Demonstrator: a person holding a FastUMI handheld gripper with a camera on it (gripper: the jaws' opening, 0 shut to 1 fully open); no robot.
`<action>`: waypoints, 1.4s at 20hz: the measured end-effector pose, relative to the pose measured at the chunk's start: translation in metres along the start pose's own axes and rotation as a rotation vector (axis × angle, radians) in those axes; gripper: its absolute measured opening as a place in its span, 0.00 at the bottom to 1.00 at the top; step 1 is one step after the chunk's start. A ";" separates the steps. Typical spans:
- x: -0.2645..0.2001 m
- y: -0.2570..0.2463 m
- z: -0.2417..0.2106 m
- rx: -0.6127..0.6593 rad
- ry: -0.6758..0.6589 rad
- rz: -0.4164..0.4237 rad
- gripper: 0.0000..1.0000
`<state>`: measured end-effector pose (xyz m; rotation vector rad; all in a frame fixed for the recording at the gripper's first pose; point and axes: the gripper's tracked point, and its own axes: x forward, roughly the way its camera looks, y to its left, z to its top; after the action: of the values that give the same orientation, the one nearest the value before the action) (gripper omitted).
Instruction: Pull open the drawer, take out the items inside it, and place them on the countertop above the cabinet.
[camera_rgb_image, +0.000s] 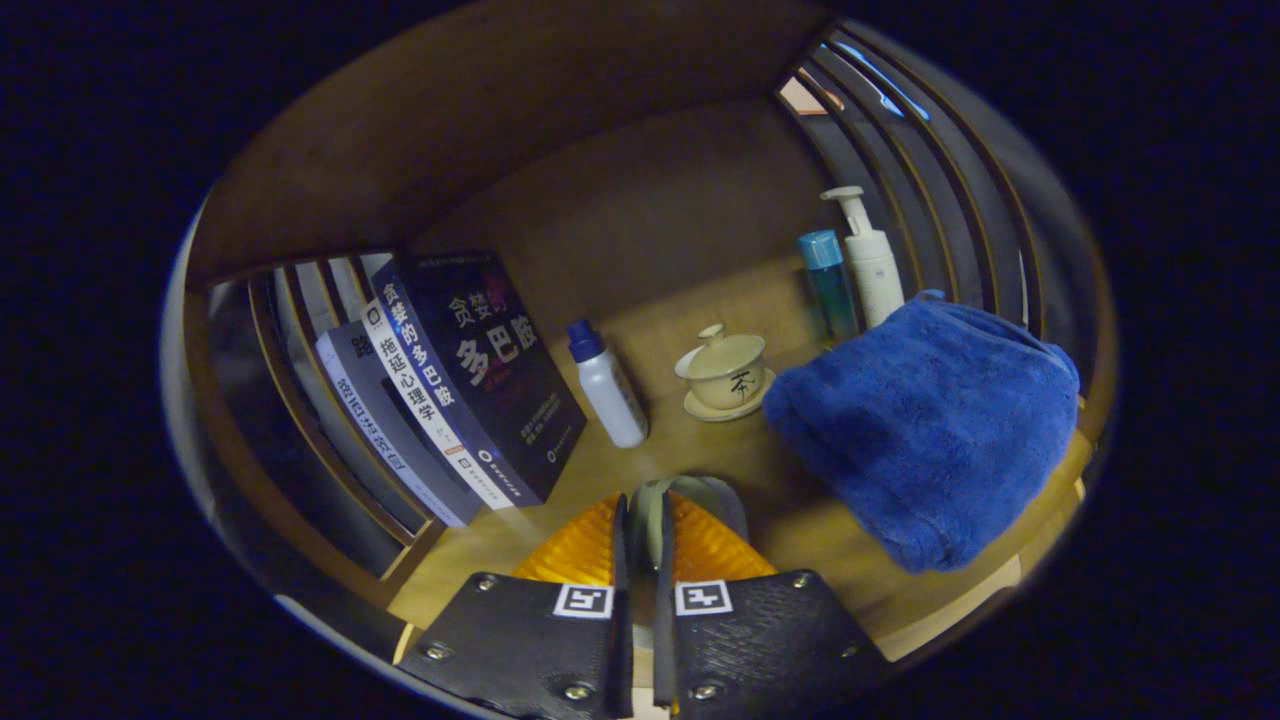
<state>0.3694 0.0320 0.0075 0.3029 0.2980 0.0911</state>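
Gripper (640, 515) above the wooden bench (640, 300), jaws nearly together, apparently clamped on a thin pale item (690, 492) of uncertain kind. Blue towel (925, 420) lay right, lidded teacup (725, 372) beyond. Judged: mid-task, placement underway.

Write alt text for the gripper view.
The gripper, fingers nearly closed on something thin, faces a wooden countertop holding leaning books, a white bottle, a lidded teacup, two dispensers and a blue towel.

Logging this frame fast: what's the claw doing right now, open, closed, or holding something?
Claw: fingers nearly together, pinching a thin pale item just above the countertop; what the item is cannot be told.
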 end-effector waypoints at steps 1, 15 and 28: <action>0.000 0.000 0.001 -0.002 -0.004 -0.005 0.09; -0.059 -0.005 0.013 -0.147 -0.079 -0.141 0.98; -0.239 0.037 0.065 -0.276 -0.246 -0.131 0.98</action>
<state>0.1601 0.0174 0.1434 0.0185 0.0581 -0.0343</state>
